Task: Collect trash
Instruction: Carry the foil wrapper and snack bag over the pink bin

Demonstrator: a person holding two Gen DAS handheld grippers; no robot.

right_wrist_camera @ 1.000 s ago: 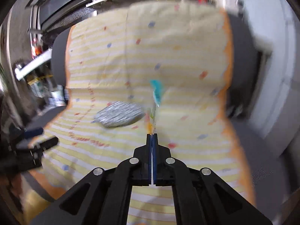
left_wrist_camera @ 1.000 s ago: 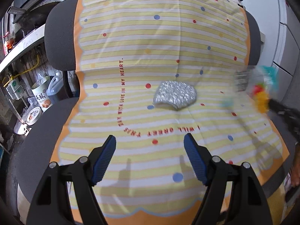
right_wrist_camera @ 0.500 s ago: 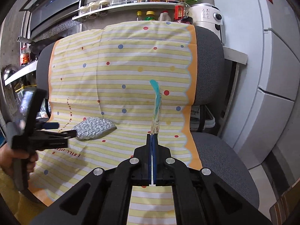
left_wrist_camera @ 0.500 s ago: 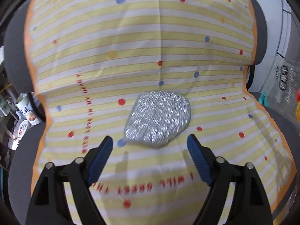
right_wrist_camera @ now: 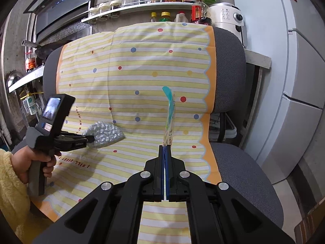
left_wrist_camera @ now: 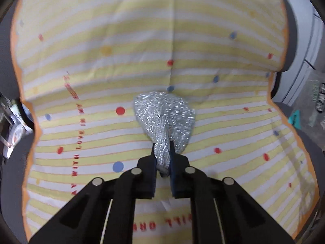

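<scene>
On the striped yellow cloth [left_wrist_camera: 203, 40] draped over the grey office chair [right_wrist_camera: 229, 40], the left claw [left_wrist_camera: 162, 152] is closing on a crumpled silver foil wrapper [left_wrist_camera: 164, 111], whose near end is pinched between its 2 blue pads [left_wrist_camera: 173, 166]; the rest of the wrapper spreads over the cloth near the crease where seat meets backrest. Right of the wrapper, the right claw [right_wrist_camera: 165, 152] is clenched on a thin clear plastic wrapper [right_wrist_camera: 169, 120] with a teal tip, standing upright above the seat. A hand [right_wrist_camera: 30, 162] in a fuzzy yellow sleeve [right_wrist_camera: 12, 193] grips the left claw's handle.
</scene>
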